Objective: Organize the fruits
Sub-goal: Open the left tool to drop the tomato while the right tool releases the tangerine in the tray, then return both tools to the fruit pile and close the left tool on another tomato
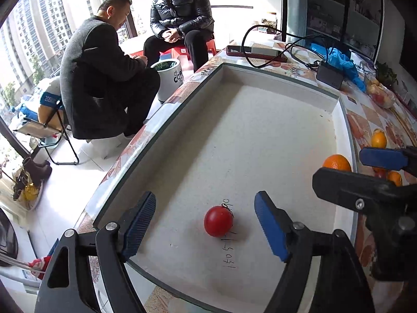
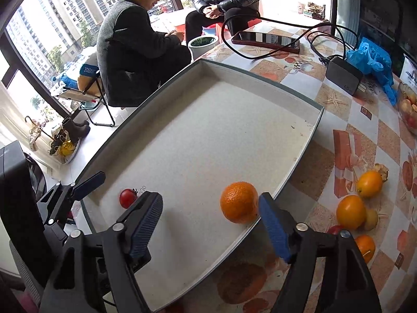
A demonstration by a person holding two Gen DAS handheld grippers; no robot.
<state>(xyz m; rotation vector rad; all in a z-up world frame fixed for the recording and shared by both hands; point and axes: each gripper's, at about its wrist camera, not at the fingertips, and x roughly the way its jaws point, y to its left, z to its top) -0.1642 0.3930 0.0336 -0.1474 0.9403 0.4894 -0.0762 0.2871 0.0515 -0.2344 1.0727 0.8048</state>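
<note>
A white shallow tray (image 1: pixel 281 78) (image 2: pixel 260 78) lies on the patterned table. A small red tomato (image 1: pixel 218 221) (image 2: pixel 127 198) rests in it, between the open fingers of my left gripper (image 1: pixel 206 224), untouched. A large orange (image 2: pixel 239 202) (image 1: pixel 337 163) sits in the tray near its right rim. My right gripper (image 2: pixel 211 224) is open, its right finger (image 2: pixel 273 229) right beside the orange. Several more oranges (image 2: pixel 350 211) and small fruits lie on the tablecloth to the right of the tray.
A phone (image 2: pixel 265 40), black cables, a charger brick (image 2: pixel 342 74), a blue bag (image 2: pixel 372 60) and a bowl of fruit (image 2: pixel 408 107) stand at the table's far side. Two people sit beyond the table's far left edge.
</note>
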